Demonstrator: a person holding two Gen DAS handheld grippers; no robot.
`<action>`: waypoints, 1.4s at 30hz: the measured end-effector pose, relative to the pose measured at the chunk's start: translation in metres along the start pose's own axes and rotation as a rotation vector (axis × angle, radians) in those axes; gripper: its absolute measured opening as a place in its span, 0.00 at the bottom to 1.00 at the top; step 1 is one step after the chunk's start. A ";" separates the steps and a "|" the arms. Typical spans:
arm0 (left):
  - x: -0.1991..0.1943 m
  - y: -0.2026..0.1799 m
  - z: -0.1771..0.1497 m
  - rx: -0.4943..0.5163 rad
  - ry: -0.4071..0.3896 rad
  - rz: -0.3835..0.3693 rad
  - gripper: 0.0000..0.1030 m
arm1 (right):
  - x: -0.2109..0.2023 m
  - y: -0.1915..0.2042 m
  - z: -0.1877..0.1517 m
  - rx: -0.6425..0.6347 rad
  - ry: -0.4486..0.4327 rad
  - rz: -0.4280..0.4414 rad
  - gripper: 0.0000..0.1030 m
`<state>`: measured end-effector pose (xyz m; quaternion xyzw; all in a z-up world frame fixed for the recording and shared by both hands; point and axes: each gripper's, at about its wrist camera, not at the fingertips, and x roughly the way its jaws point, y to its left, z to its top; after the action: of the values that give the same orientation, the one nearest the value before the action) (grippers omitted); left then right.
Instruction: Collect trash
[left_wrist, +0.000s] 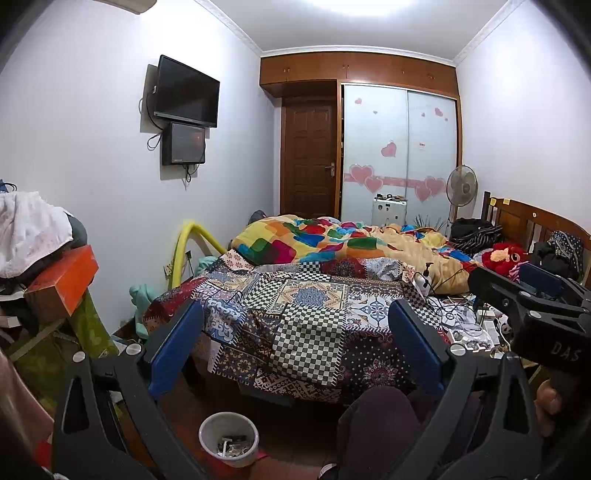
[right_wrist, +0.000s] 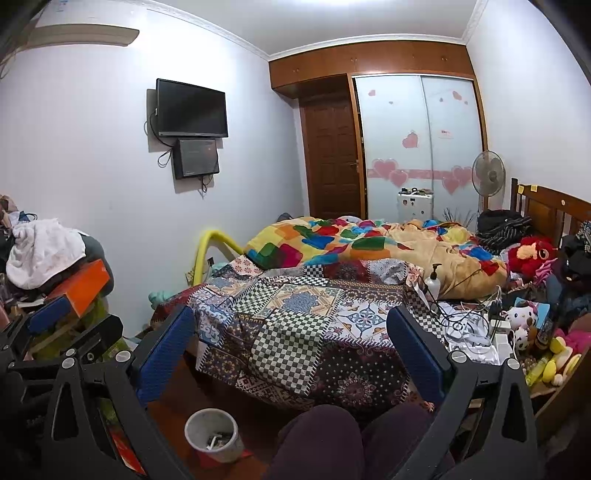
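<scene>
Hovering level over the bed (left_wrist: 306, 295), left gripper (left_wrist: 295, 343) and right gripper (right_wrist: 291, 343) both gape wide, bin (left_wrist: 229, 439) sitting below the fingers.

The bedspread (left_wrist: 310, 314) was a patchwork of black-and-white checks, blue medallions and dark red florals. The blanket (left_wrist: 314, 240) behind it bore bright blocks of yellow, red, green and blue over tan. The trash bin (left_wrist: 229, 439) was white. Pink hearts (left_wrist: 388, 149) dotted the frosted wardrobe doors (left_wrist: 399, 158). Each gripper carried blue pads on black.
</scene>
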<state>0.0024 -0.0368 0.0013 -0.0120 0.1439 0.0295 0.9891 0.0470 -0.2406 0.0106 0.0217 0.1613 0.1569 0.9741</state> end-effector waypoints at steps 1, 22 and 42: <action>0.000 -0.001 0.000 0.000 0.000 -0.001 0.98 | 0.000 0.000 0.000 0.000 0.001 0.001 1.00; -0.001 -0.003 -0.004 -0.004 0.009 0.005 0.98 | 0.001 -0.001 -0.002 -0.003 0.015 0.001 1.00; 0.005 -0.003 -0.006 -0.020 0.042 -0.008 0.99 | 0.002 0.001 -0.003 -0.004 0.019 0.001 1.00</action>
<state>0.0056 -0.0401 -0.0062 -0.0232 0.1644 0.0269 0.9857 0.0480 -0.2393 0.0071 0.0182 0.1702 0.1579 0.9725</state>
